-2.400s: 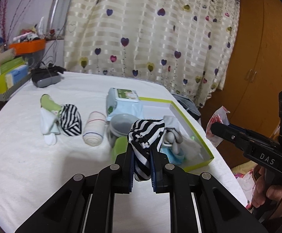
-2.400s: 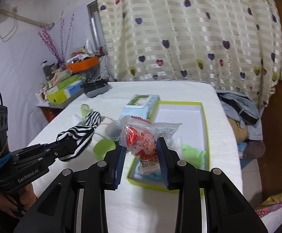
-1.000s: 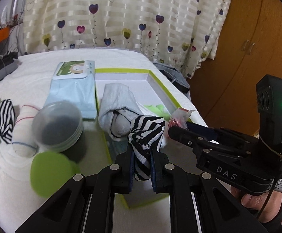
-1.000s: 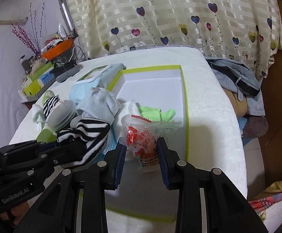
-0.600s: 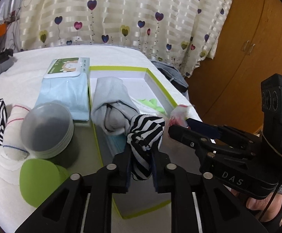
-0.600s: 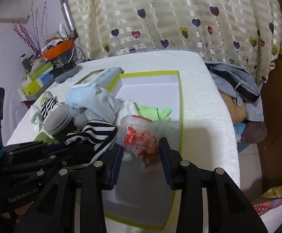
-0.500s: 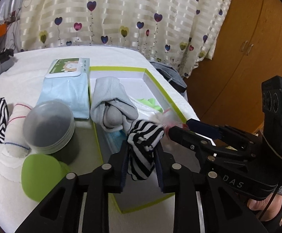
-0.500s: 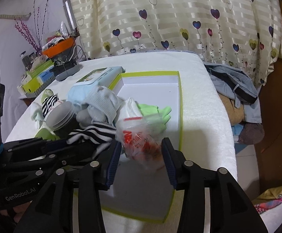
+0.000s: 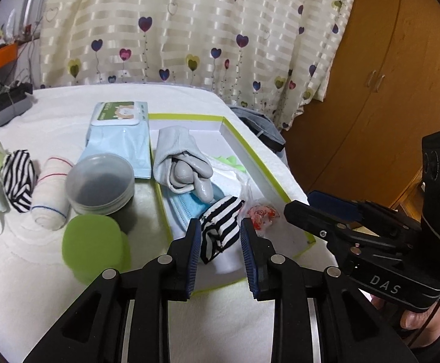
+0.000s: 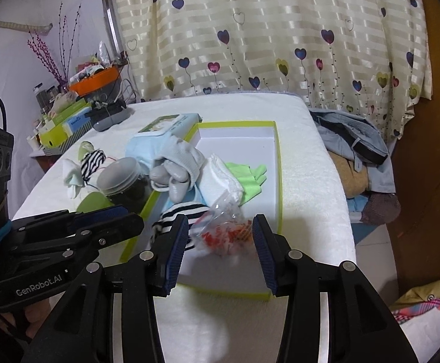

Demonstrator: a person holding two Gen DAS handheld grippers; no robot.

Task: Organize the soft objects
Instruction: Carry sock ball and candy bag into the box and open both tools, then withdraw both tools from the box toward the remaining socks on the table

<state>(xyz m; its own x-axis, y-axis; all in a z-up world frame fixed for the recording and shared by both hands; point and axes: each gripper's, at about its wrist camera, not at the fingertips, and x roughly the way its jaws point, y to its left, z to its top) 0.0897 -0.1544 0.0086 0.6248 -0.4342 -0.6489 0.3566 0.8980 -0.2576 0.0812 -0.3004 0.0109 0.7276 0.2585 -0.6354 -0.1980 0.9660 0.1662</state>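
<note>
A black-and-white striped sock lies at the near end of the green-rimmed white box. My left gripper straddles the sock; its jaws are opening and the pads stand clear of it. Beside the sock lies a clear packet with red print. It sits between the wide-apart pads of my right gripper, which do not touch it. A grey glove, a white cloth, a blue mask and a green glove also lie in the box.
Left of the box on the white-covered table stand a wipes pack, a clear round container and a green lid. A rolled bandage and a second striped sock lie further left. Clothes are piled beyond the table's right edge.
Both grippers have let go. The striped sock and the packet dropped into the box's near end. Both grippers drew back and up a little, jaws wider.
</note>
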